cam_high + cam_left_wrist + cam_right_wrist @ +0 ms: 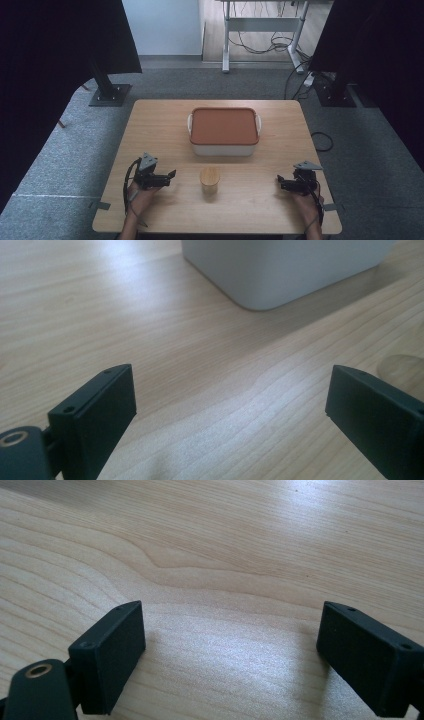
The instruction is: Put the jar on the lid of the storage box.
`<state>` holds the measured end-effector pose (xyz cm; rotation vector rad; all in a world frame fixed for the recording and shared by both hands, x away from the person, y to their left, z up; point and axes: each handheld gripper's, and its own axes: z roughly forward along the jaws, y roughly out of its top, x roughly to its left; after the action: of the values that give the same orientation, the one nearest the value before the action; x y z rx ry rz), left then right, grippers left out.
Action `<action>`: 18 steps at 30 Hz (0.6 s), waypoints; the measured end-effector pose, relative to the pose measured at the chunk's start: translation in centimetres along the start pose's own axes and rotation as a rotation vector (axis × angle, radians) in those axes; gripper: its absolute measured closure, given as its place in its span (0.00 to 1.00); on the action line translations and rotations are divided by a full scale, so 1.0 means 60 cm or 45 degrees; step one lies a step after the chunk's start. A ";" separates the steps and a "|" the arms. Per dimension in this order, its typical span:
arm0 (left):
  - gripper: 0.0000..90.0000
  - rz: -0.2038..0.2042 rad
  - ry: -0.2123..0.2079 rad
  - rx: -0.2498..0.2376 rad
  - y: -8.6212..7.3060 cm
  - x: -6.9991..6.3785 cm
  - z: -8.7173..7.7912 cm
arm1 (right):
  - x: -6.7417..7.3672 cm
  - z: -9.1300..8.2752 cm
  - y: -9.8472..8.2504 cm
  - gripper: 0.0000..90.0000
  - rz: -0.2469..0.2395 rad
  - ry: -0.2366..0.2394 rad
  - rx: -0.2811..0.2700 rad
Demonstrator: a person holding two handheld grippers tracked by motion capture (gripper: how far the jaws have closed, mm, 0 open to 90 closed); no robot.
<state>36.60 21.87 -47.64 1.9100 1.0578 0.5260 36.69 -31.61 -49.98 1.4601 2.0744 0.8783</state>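
We see a white box with a brown lid (224,126) at the middle of the worktop (150,120), far side. A small wooden-lidded jar (209,182) stands nearer us, between the left hand-held gripper (170,175) and the right hand-held gripper (281,181), apart from both. Both have their jaws spread wide over bare wood, holding nothing.

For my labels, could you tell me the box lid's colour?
Terracotta orange lid, clearest in the high view.

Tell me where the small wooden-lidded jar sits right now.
In the high view, the jar stands near the table's front edge, roughly centred, just in front of the white box with the brown lid, between the two claws.
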 end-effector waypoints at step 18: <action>0.05 -0.001 -0.087 -0.136 0.026 -0.021 -0.030 | -0.001 0.000 0.000 0.12 0.001 0.012 -0.002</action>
<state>35.38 21.27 -45.29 1.8212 0.9676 0.5029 36.69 -31.68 -49.97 1.4585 2.0797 0.8886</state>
